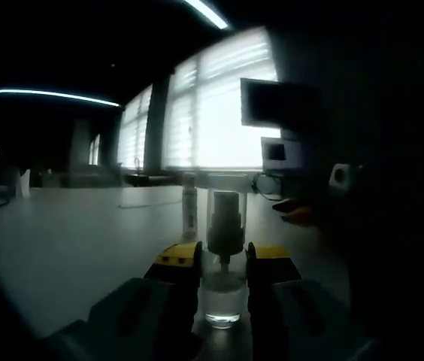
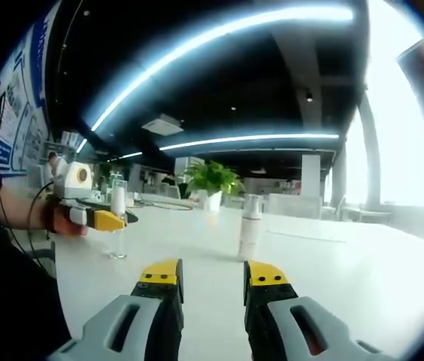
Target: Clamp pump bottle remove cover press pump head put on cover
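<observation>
Left gripper view: fingers [image 1: 189, 274] clamped on pump bottle [image 1: 224, 289] (right gripper [image 2: 212, 277] apart, empty).

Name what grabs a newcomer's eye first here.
The small clear pump bottle with its transparent cover stands out, standing on the white table between the yellow-tipped left gripper jaws. Across the table, the right gripper hangs open, facing a tall white spray bottle before a leafy green plant.

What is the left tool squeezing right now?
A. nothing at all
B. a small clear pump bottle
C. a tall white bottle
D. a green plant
B: in the left gripper view, the left tool has its yellow-tipped jaws pressed on both sides of the small clear pump bottle, which stands on the white table with its see-through cover on.
</observation>
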